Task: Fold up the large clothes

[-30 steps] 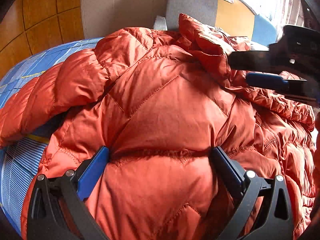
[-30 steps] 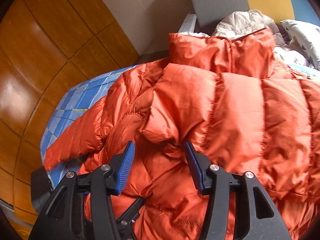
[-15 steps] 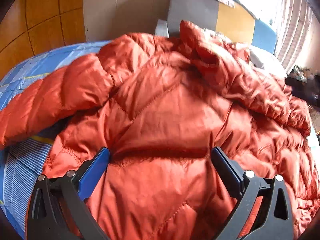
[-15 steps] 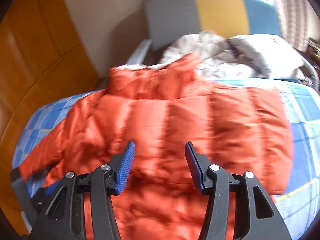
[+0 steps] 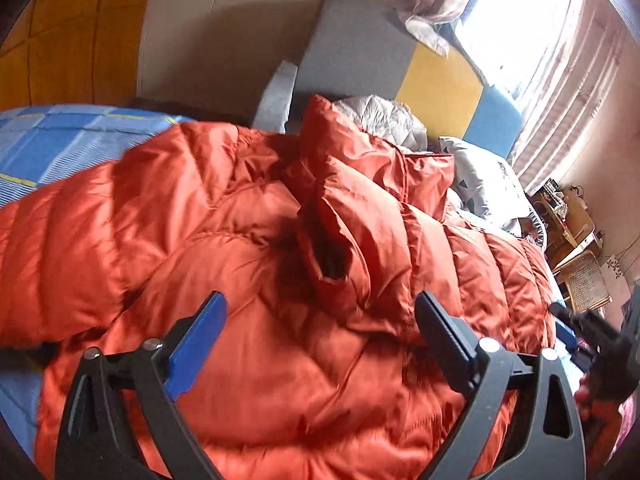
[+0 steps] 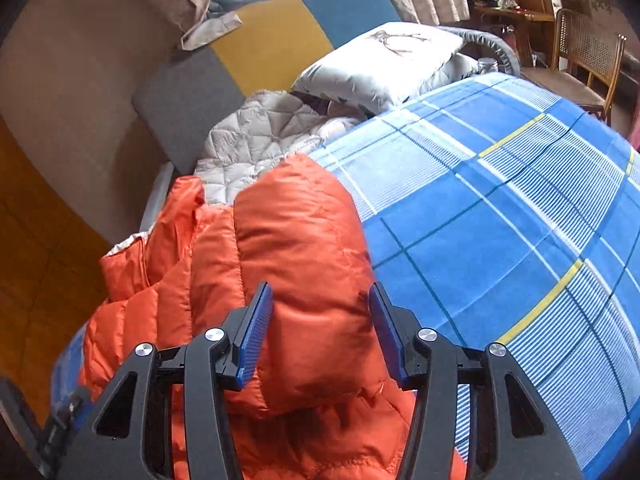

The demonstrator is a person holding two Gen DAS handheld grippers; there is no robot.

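Note:
An orange quilted down jacket (image 5: 248,248) lies spread on a bed with a blue checked sheet (image 6: 500,220). One sleeve lies folded over its middle, cuff opening (image 5: 328,256) facing me. My left gripper (image 5: 320,332) is open, its jaws wide apart just above the jacket's body. My right gripper (image 6: 320,324) is open over the jacket's right edge (image 6: 296,240), a puffy fold between its jaws, not pinched. The right gripper also shows at the lower right of the left wrist view (image 5: 576,332).
A grey quilted garment (image 6: 260,136) and a white pillow (image 6: 384,60) lie at the head of the bed. The headboard (image 6: 256,44) is grey, yellow and blue. A wooden chair (image 6: 580,56) and desk stand at the right. Wood panelling is at the left.
The right gripper let go of the jacket fold and swung right, toward the jacket's edge and the bare sheet. The sleeve now lies across the jacket. The left gripper lifted slightly and stayed open.

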